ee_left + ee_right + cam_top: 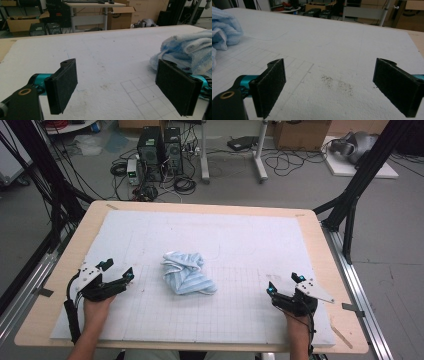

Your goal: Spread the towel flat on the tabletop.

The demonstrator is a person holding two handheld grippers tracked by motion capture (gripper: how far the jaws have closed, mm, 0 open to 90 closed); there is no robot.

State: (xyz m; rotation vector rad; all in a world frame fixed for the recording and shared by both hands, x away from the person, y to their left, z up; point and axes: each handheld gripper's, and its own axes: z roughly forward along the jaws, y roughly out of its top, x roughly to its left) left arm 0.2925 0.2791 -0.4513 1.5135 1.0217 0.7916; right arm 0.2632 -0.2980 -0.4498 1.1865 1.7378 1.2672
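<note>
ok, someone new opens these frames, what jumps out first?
Probably the crumpled light-blue striped towel, lying alone in the middle of the white gridded foam mat. Next, the two hand-held grippers flanking it near the front edge, left gripper and right gripper, both with jaws wide open and holding nothing. A dark speckled smudge marks the mat just ahead of the right one.

Towel [186, 50] is running off the right edge in the left gripper view, and off the left edge in the right gripper view. Right claw [337, 87] is losing its far jaw tip at the frame edge. Towel folds are hiding its underside.
</note>
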